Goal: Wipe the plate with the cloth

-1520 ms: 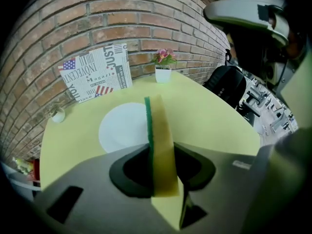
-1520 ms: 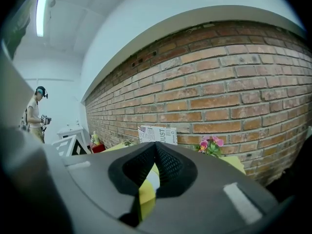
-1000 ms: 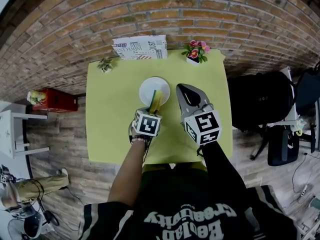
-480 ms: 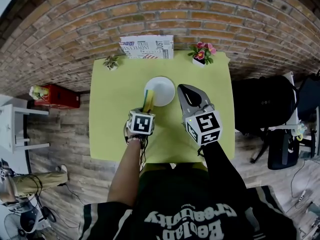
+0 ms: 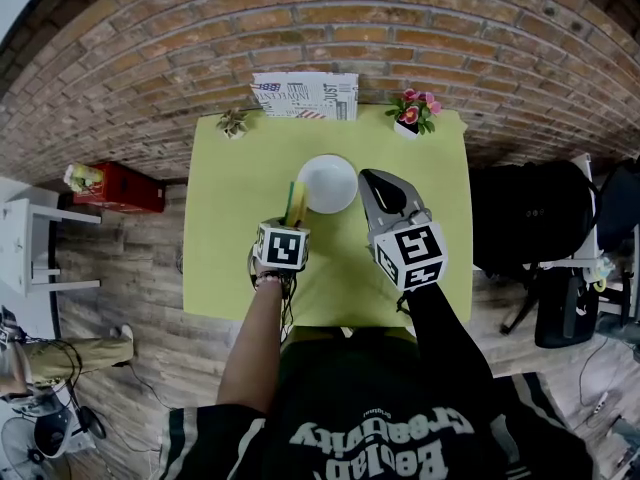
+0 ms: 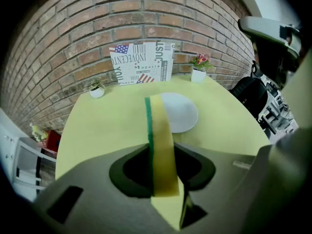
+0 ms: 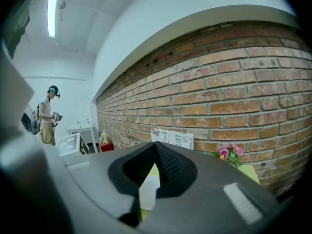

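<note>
One sponge (image 6: 160, 130) sits clamped in the left tool (image 5: 294, 210) beside the plate (image 5: 330, 183).

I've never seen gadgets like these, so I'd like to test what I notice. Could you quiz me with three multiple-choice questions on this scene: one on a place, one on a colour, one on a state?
1. Where is the plate?
A) on the floor
B) on the table
C) on a chair

2. What colours is the sponge?
A) yellow with a green side
B) all blue
C) red and white

3. The left gripper is:
A) open and empty
B) shut on the plate
C) shut on the sponge

Answers:
1 B: the head view shows it lying on the tabletop.
2 A: a green strip runs along its yellow body.
3 C: the left gripper view shows the jaws pinching the sponge.
</note>
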Demonstrator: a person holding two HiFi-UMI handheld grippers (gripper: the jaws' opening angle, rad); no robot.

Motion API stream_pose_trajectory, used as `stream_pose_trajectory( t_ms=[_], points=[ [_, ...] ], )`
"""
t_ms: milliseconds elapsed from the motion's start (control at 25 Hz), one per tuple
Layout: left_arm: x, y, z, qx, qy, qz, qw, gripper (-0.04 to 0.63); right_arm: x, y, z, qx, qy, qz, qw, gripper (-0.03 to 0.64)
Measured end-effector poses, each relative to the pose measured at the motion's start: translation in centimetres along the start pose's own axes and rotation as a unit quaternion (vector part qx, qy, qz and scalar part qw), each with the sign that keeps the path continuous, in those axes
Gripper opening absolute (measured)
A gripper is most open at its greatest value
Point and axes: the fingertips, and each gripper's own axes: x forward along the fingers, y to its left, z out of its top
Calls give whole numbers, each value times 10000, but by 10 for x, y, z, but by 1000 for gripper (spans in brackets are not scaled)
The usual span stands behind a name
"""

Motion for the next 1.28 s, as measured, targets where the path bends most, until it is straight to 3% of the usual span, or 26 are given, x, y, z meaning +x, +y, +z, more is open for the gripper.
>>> stream_pose_trajectory(
  t_ms=[200, 360, 800, 1000, 1280],
  points=[
    [-8, -9, 4, 38, -171, -30, 9998, 129, -1, 1, 0, -24, -15, 34, 10000, 11],
    [-5, -36, 12, 257, -414, -360, 9982, 129, -3, 0, -1, -18, -13, 31, 10000, 11],
    [-1, -93, 15, 613, -203, -765, 9950, 129, -13, -11, -4, -2, 20, -49, 10000, 11],
    [9, -101, 5, 681, 23, -785, 9946, 129, -16, -16, -2, -2, -21, -74, 10000, 11],
    [9, -98, 4, 686, 12, -703, 9952, 129, -16, -16, -2, -10, -26, -47, 10000, 11]
  ],
)
